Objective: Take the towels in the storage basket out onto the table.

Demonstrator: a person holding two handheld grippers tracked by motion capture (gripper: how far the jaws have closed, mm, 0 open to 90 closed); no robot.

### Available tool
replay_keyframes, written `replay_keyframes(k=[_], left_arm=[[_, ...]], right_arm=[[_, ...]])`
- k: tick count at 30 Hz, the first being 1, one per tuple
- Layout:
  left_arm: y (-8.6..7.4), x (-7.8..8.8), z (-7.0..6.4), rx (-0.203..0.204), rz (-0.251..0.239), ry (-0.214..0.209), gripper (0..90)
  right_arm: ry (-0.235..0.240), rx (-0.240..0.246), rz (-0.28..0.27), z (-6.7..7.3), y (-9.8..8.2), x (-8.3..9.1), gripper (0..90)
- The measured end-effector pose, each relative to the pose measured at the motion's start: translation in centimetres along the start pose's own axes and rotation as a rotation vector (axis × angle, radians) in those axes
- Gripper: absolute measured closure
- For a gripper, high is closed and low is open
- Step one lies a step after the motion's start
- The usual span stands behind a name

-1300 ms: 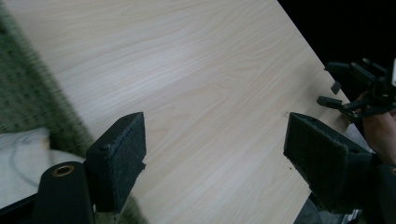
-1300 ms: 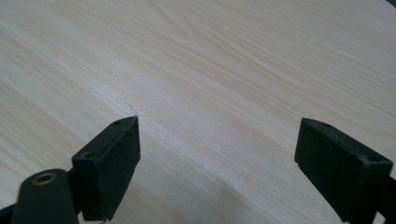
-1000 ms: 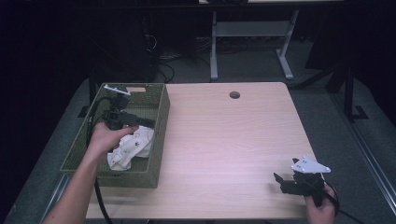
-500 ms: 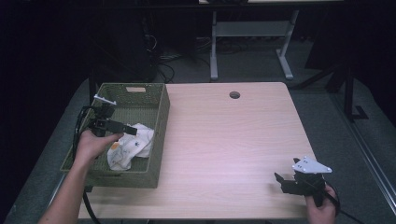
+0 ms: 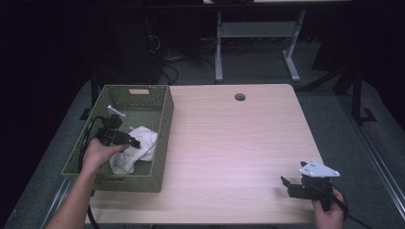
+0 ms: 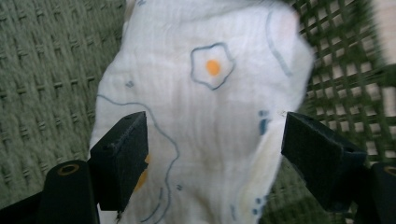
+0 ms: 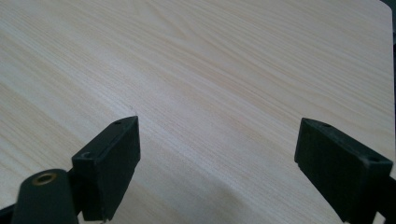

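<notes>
A white cloth (image 5: 135, 150) printed with fried eggs lies crumpled inside a green woven basket (image 5: 161, 143) at the table's left. My left gripper (image 5: 135, 143) hovers over the cloth, jaws spread wide. In the left gripper view the cloth (image 6: 205, 116) lies between and beyond the two jaws of the left gripper (image 6: 215, 154), which stand apart from it. My right gripper (image 5: 285, 183) rests open near the table's front right corner, and in the right gripper view my right gripper (image 7: 217, 154) has bare wood between its jaws.
The light wooden table (image 5: 229, 143) has a round cable hole (image 5: 239, 97) near its far edge. A black cable (image 5: 88, 138) trails from the left gripper over the basket's left wall. A white desk frame (image 5: 253, 43) stands on the floor behind.
My left hand and gripper drew back toward the basket's near left and dropped lower over the cloth. The right gripper stayed put.
</notes>
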State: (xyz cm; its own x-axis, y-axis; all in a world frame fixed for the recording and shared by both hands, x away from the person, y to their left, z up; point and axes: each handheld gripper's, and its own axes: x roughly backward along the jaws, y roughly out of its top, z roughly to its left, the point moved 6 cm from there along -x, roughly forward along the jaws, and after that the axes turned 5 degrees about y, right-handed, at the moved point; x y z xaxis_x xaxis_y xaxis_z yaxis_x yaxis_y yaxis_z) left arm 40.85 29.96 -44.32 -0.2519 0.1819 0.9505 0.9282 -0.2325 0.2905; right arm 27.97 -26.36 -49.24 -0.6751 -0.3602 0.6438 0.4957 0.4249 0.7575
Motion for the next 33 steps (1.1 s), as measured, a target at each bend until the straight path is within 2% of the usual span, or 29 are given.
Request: replay_keyframes(k=[1, 6, 10, 15, 19, 20, 24, 25, 27, 29, 33], left_arm=[[-0.1, -0.2, 0.0, -0.011, 0.016, 0.019, 22.4], [-0.6, -1.5, 0.1, -0.055, 0.086, 0.056, 24.0], [-0.9, -2.2, 0.2, -0.068, 0.126, 0.098, 25.0], [-1.1, -2.4, 0.4, -0.059, 0.141, 0.108, 26.3], [-1.6, -3.0, 0.8, -0.080, 0.179, 0.127, 32.2], [-1.7, -3.2, 0.8, -0.066, 0.183, 0.125, 33.9], [-1.8, -3.3, 1.0, -0.068, 0.181, 0.108, 38.4], [-1.8, -3.3, 0.9, -0.061, 0.184, 0.105, 40.6], [-1.8, -3.1, 0.8, -0.072, 0.199, 0.108, 46.1], [-1.6, -2.9, 0.7, -0.100, 0.202, 0.122, 52.5], [-1.7, -2.8, 0.7, -0.084, 0.205, 0.118, 61.4]], right_arm=[[-0.001, -0.001, 0.000, 0.0, 0.0, 0.0, 13.9], [0.004, -0.001, 0.004, 0.0, -0.1, -0.1, 13.9], [0.004, 0.005, 0.003, 0.1, 0.0, -0.1, 13.9], [0.005, 0.003, 0.001, 0.0, 0.0, 0.0, 13.9], [0.006, 0.004, 0.001, 0.1, 0.0, 0.0, 13.9], [0.005, 0.003, 0.001, 0.1, 0.0, 0.0, 13.9], [0.003, 0.000, -0.001, 0.0, 0.0, 0.0, 13.9], [0.002, -0.001, -0.002, 0.0, 0.0, 0.0, 13.9], [0.001, 0.001, -0.002, 0.1, 0.0, 0.1, 13.9], [-0.001, 0.002, -0.004, 0.0, 0.0, 0.1, 13.9], [0.001, 0.003, -0.005, 0.1, 0.0, 0.1, 13.9]])
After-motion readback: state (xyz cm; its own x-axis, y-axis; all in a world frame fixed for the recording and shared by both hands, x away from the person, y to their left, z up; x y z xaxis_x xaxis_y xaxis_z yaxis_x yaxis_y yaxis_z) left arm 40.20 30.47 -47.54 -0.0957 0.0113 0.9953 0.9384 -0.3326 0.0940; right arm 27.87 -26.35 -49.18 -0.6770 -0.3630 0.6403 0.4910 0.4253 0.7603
